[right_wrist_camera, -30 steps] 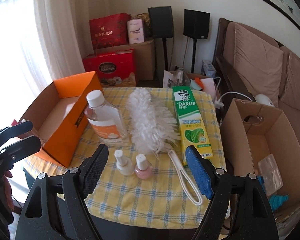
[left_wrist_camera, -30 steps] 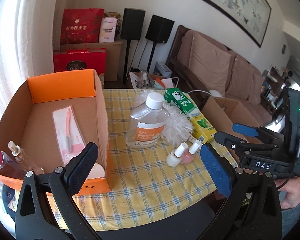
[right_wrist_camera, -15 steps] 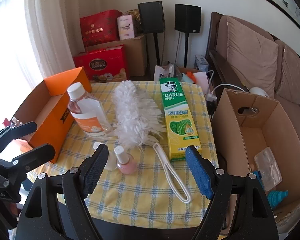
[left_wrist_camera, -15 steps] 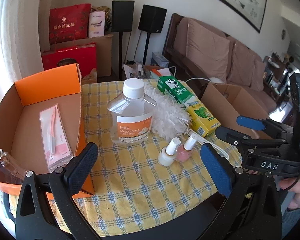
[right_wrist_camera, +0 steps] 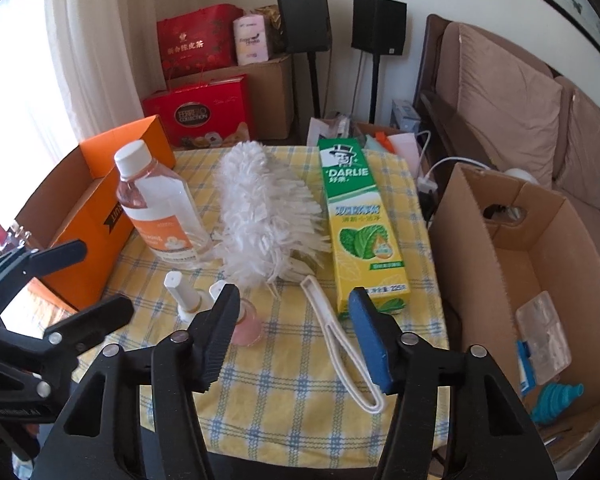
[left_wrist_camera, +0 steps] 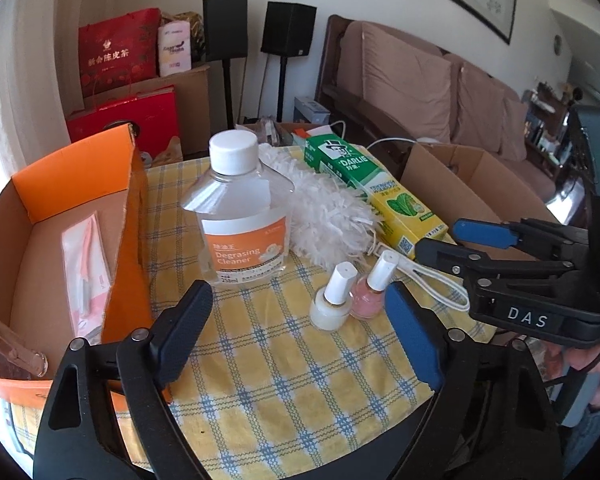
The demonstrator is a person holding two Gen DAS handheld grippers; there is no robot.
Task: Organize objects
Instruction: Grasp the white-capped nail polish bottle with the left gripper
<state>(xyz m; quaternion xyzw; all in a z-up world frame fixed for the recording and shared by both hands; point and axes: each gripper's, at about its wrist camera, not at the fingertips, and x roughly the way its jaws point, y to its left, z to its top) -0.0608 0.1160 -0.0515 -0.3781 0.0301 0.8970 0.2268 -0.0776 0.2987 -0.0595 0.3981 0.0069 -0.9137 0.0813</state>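
Left gripper (left_wrist_camera: 296, 330) and right gripper (right_wrist_camera: 294, 334) fingers are partly closed, just narrowed, nothing gripped; the white-handled fluffy duster (right_wrist_camera: 266, 216) is seen untouched on the yellow-checked surface (right_wrist_camera: 292, 384).

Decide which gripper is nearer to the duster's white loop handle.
Right. The right gripper has the loop handle lying between its open fingers; the left gripper is aimed past the nail polish bottles, handle beyond its right finger.

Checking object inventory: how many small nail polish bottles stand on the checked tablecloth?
2: a white-capped clear nail polish bottle and a white-capped pink nail polish bottle, side by side near the table's front edge. None seems hidden.
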